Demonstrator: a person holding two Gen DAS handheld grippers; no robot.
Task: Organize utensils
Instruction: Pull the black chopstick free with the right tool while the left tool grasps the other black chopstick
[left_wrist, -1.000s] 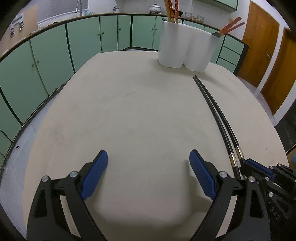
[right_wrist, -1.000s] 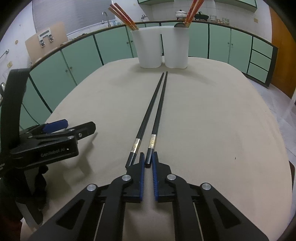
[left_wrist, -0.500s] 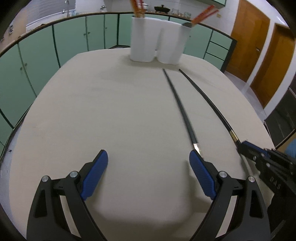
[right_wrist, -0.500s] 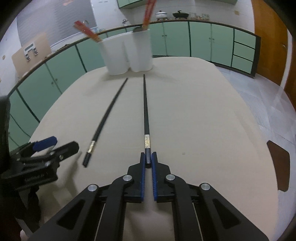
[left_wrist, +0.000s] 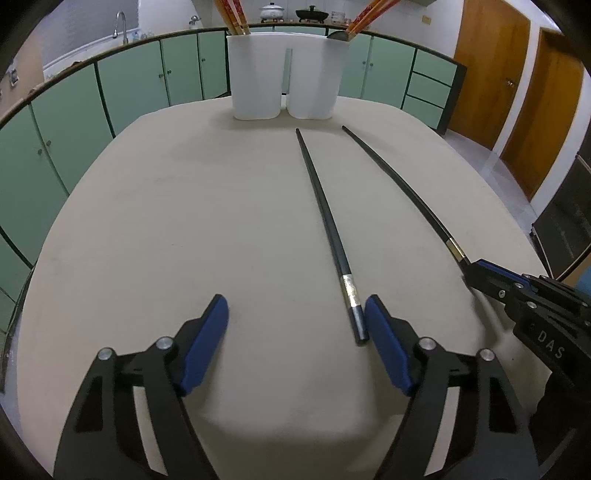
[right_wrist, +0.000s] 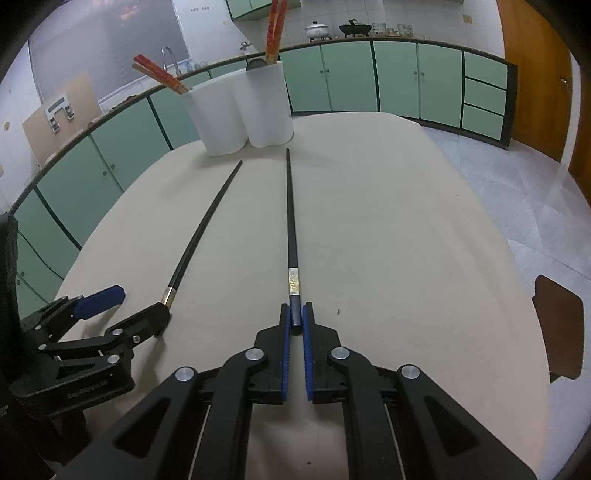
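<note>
The right gripper (right_wrist: 296, 320) is clamped on the butt end of one black chopstick (right_wrist: 291, 229), whose long axis runs straight ahead from the jaws, tip toward the white utensil holder (right_wrist: 240, 110) at the far side of the worktop (right_wrist: 406, 221). Its tip is seen just short of the holder's base; whether the shaft is lifted or lies flat cannot be told for certain.

The left gripper (left_wrist: 295, 319) is closing, and the butt of the second black chopstick (left_wrist: 327, 221) lies between the jaws, hard against the inner face of the right-hand pad (left_wrist: 386, 343); the opposite pad is well apart from it, so nothing is gripped yet. This chopstick also points away toward the holder, slightly angled from the first.

Red chopsticks (right_wrist: 275, 33) and a spoon are already stood in the holder's two compartments. The black pair is judged to be what is left: gripped, raised and dropped in.
</note>
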